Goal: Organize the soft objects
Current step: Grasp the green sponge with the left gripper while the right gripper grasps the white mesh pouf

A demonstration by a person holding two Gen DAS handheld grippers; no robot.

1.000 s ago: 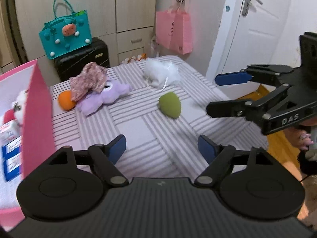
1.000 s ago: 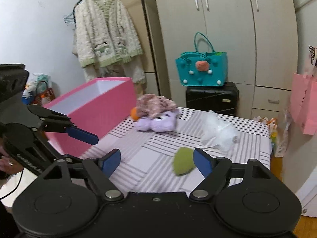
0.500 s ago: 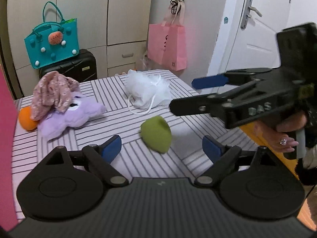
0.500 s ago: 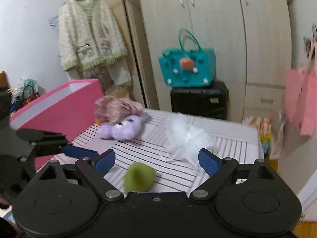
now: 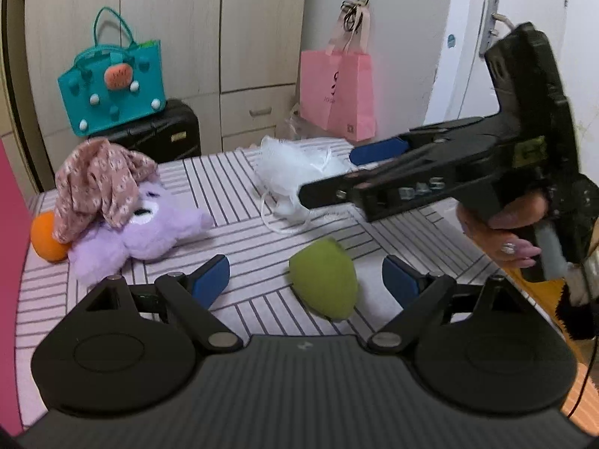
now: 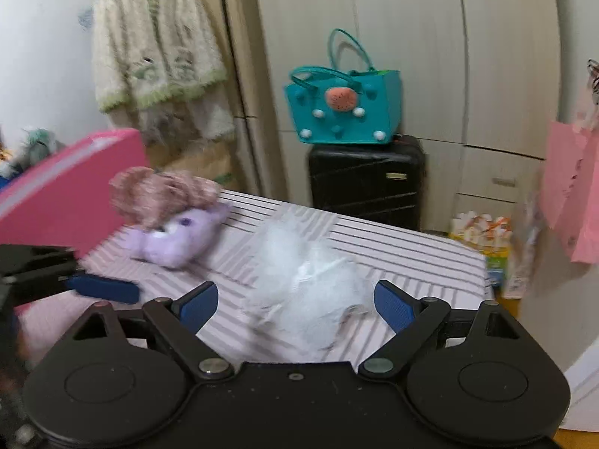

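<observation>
On the striped table (image 5: 232, 202) lie a green egg-shaped sponge (image 5: 324, 282), a white mesh pouf (image 5: 295, 172), a purple plush (image 5: 138, 232) under a pink floral cloth (image 5: 101, 183), and an orange ball (image 5: 45, 237). My left gripper (image 5: 305, 280) is open, its blue pads either side of the sponge, just short of it. My right gripper (image 6: 295, 301) is open with the pouf (image 6: 303, 292) between its pads; it also shows in the left wrist view (image 5: 337, 176), reaching over the pouf. The purple plush (image 6: 176, 235) lies left of it.
A pink box (image 6: 63, 191) stands at the table's left edge. Behind the table are a black suitcase (image 5: 157, 138) with a teal bag (image 5: 112, 89) on it, wardrobes, a pink bag (image 5: 337, 93) hanging, and a door at right.
Both grippers have moved forward. The left has closed in on the green sponge. The right has swung over the table to the white pouf, which now sits between its pads.
</observation>
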